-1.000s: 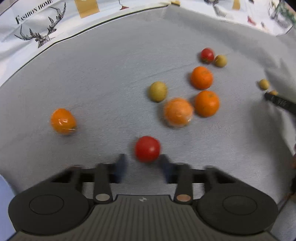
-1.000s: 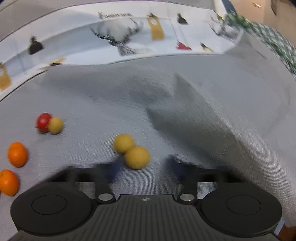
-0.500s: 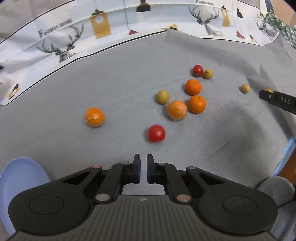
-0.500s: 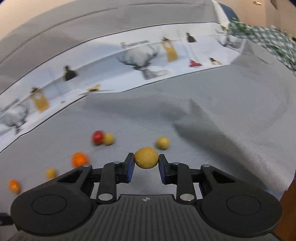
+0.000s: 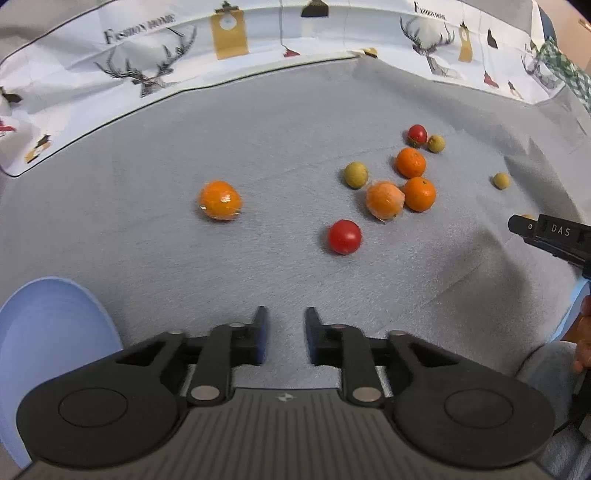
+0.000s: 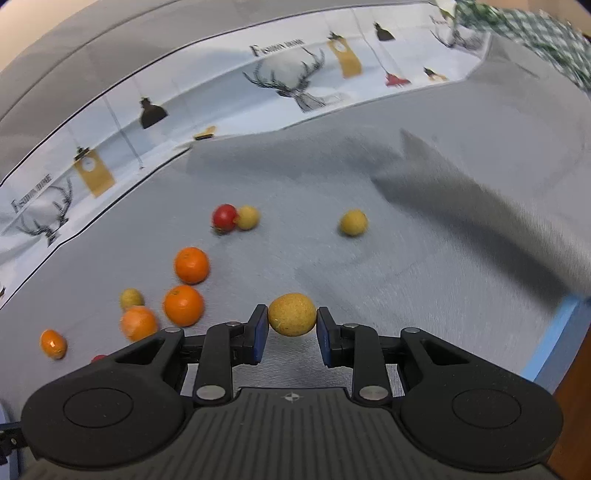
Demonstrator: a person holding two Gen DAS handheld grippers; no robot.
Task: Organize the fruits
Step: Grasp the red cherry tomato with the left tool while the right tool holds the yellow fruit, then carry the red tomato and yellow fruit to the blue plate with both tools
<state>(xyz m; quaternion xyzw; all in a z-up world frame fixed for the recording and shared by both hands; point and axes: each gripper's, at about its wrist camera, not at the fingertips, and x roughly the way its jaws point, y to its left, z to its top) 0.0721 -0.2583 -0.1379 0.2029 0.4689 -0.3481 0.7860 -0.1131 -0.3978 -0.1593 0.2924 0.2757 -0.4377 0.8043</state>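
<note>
R tool (image 6: 291,332) clamped on yellow fruit (image 6: 291,314) above table (image 6: 369,258) | L tool (image 5: 282,338) empty – jaws just been parting, slim gap | fruit light, firm, round – slips easy; grip across widest part, gentle | rest scattered on cloth

— What sort of place is this?

— A home, by the look of it. The desk (image 5: 184,280) wears a grey cloth (image 6: 332,177) laid over a white cover printed with stags (image 5: 147,70) and the words "Fashion Home".

— Anything else?

— A green checked fabric (image 6: 535,33) bunched at the far corner, a pale blue plate (image 5: 48,332), and loose fruit lying about. Household things, no shop or lab fittings.
</note>
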